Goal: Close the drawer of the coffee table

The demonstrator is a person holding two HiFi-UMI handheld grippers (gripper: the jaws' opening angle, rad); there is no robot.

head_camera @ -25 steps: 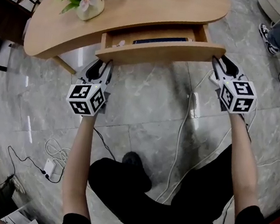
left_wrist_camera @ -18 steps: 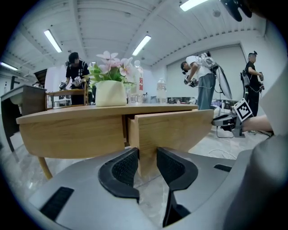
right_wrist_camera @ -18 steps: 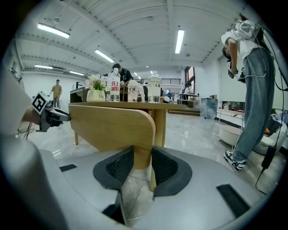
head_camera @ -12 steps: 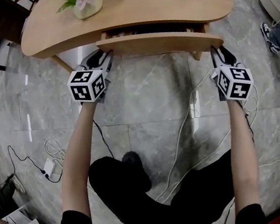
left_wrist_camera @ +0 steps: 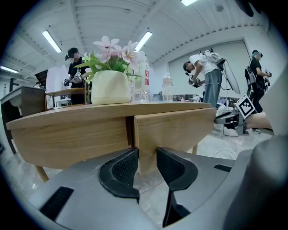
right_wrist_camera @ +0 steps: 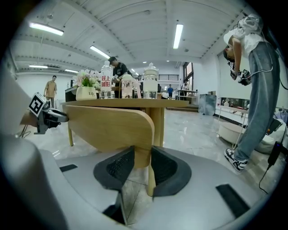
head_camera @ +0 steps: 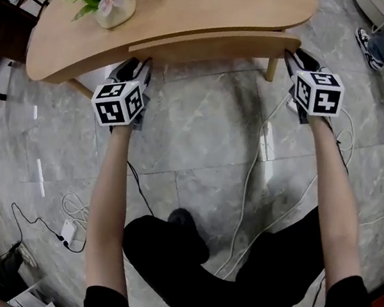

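Drawer (head_camera: 213,45), open a second ago, now sits almost flush under the table (head_camera: 218,9) at its near edge. Left gripper (head_camera: 139,66) and right gripper (head_camera: 294,57), jaws part-spread and pinching nothing, press its left and right ends. Closing appears nearly complete.

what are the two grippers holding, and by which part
Nothing is gripped. The left gripper and right gripper have jaws apart at the lower corners of the drawer front, apparently pushing against its face.
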